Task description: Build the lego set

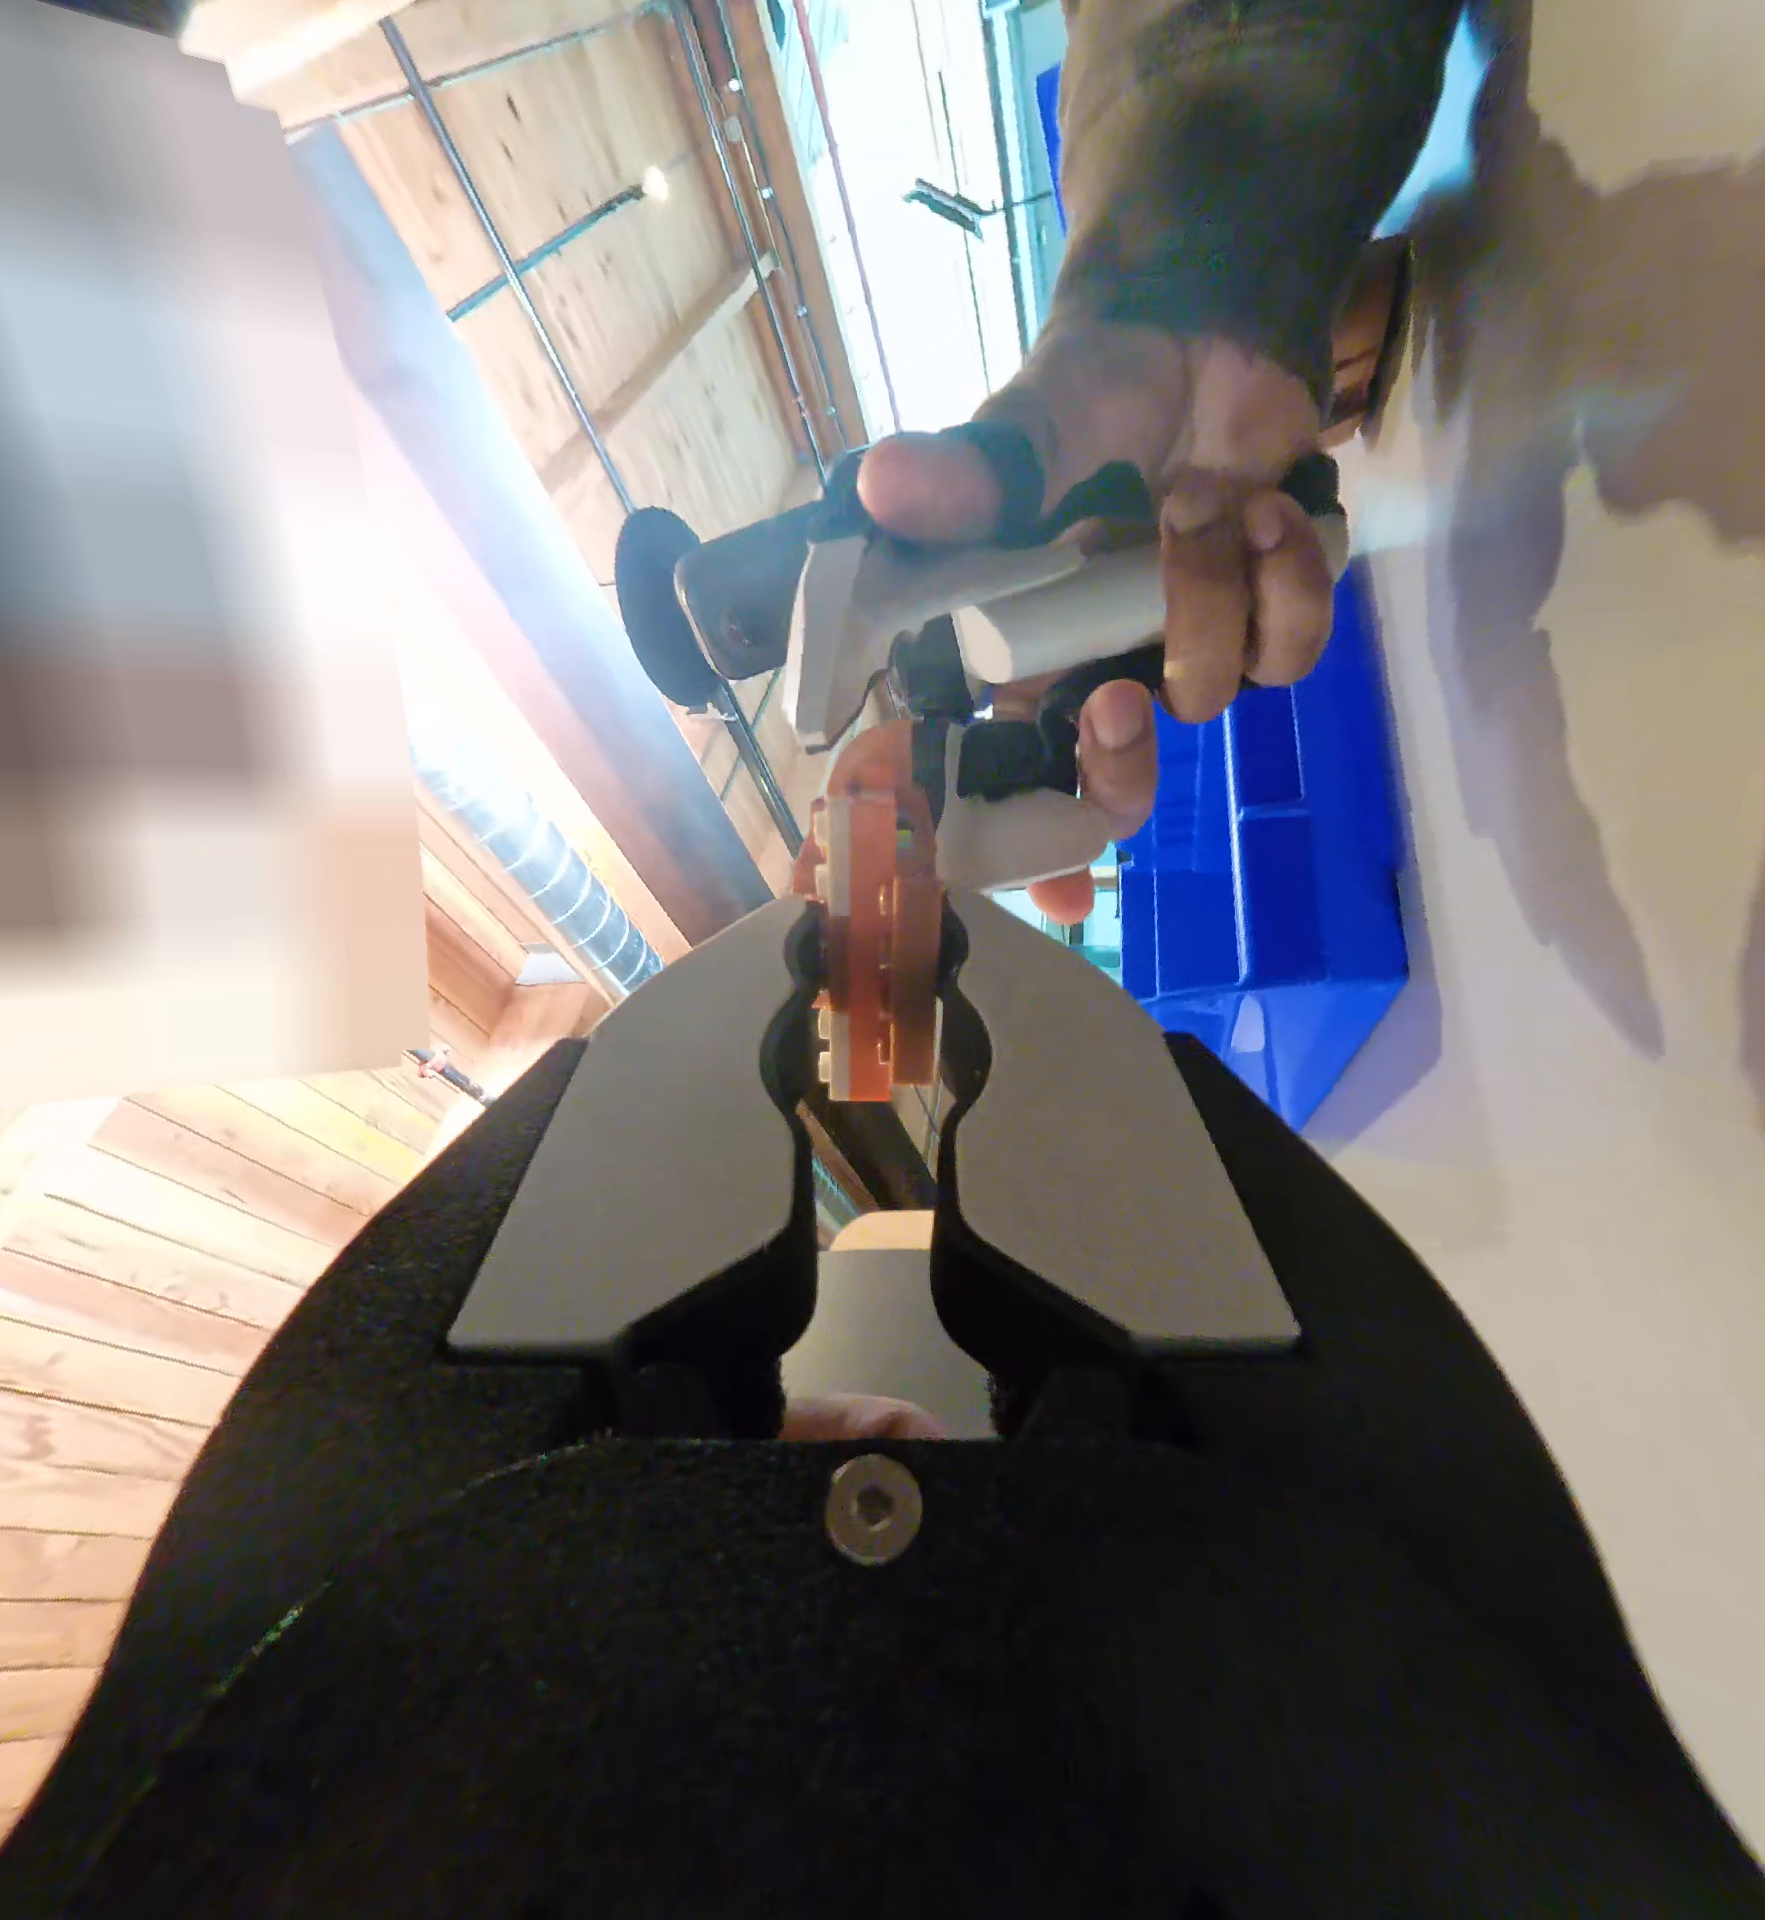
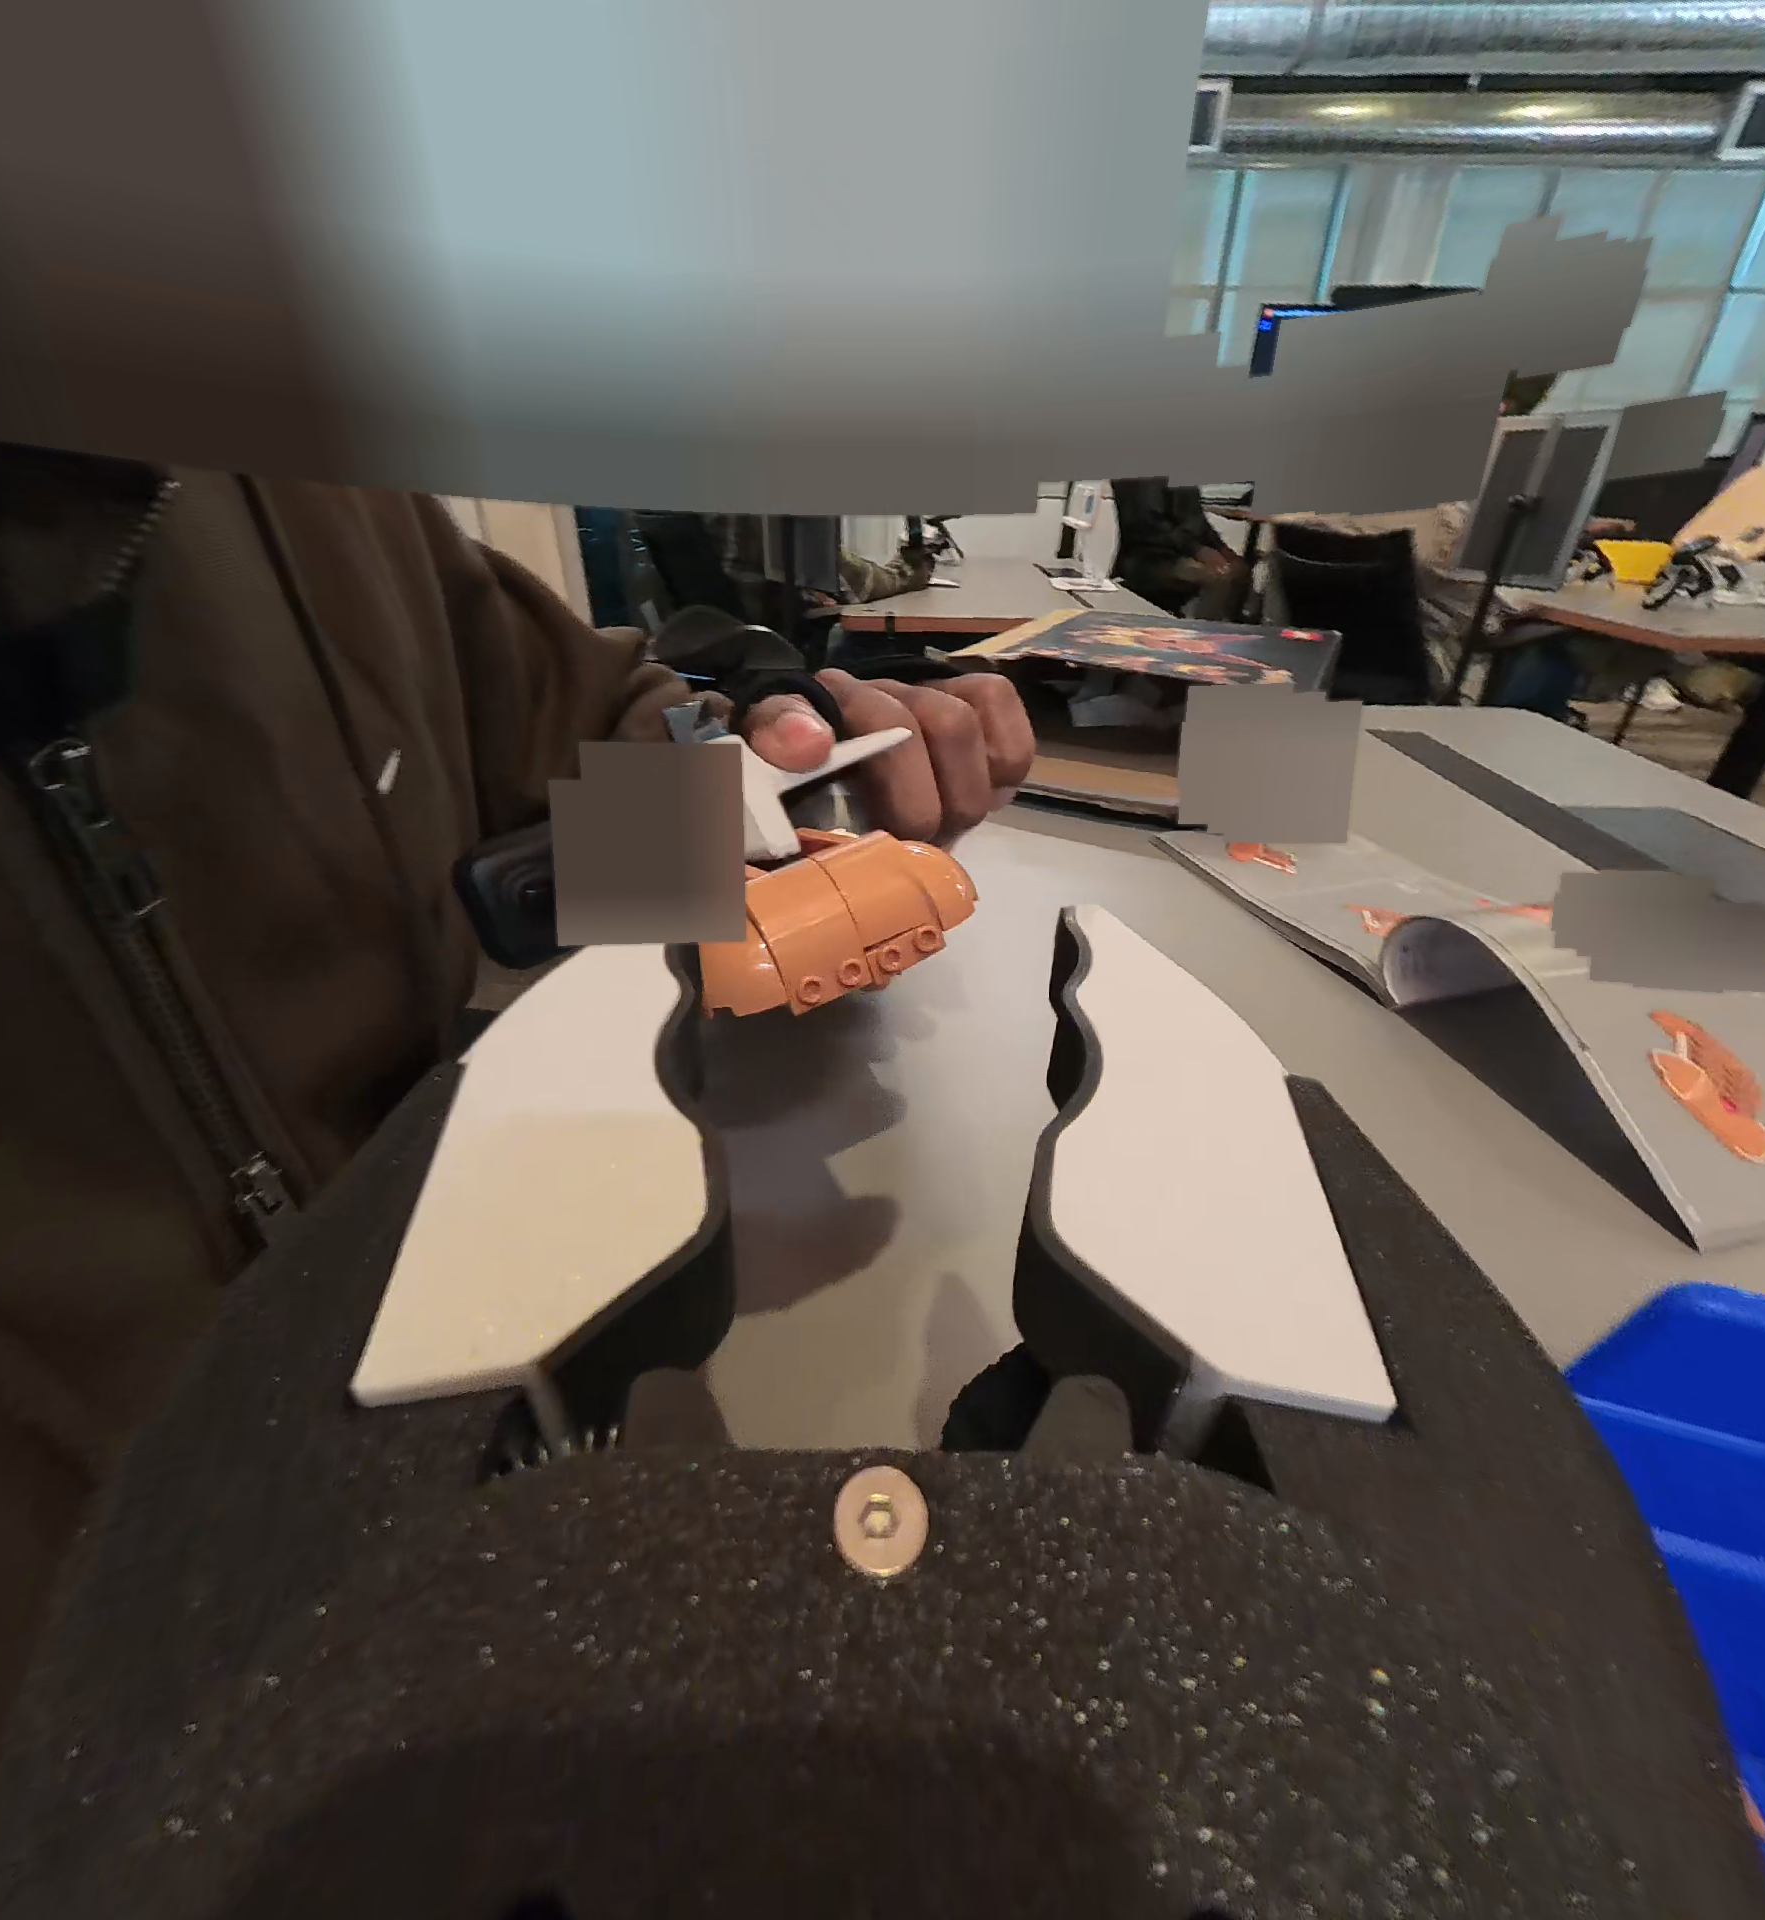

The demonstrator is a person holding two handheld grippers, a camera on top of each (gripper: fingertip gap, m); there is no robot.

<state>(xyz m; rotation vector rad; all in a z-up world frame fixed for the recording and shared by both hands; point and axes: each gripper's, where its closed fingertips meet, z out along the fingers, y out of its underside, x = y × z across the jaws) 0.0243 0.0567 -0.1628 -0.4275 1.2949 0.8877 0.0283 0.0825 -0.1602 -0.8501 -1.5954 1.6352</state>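
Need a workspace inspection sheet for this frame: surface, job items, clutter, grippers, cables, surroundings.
Surface: grey table, mostly bare near the grippers.
Job's things: orange lego assembly, held in the air; open instruction booklet lying on the table; blue parts bin at the table's near right.
Clutter: lego box resting at the far edge of the table.
Grippers: left gripper shut on the orange lego assembly; right gripper open, holding nothing, its tips just by the assembly.
Cables: nothing seen.
Surroundings: person in a brown jacket holding both tools; other desks and chairs behind; wooden ceiling overhead.
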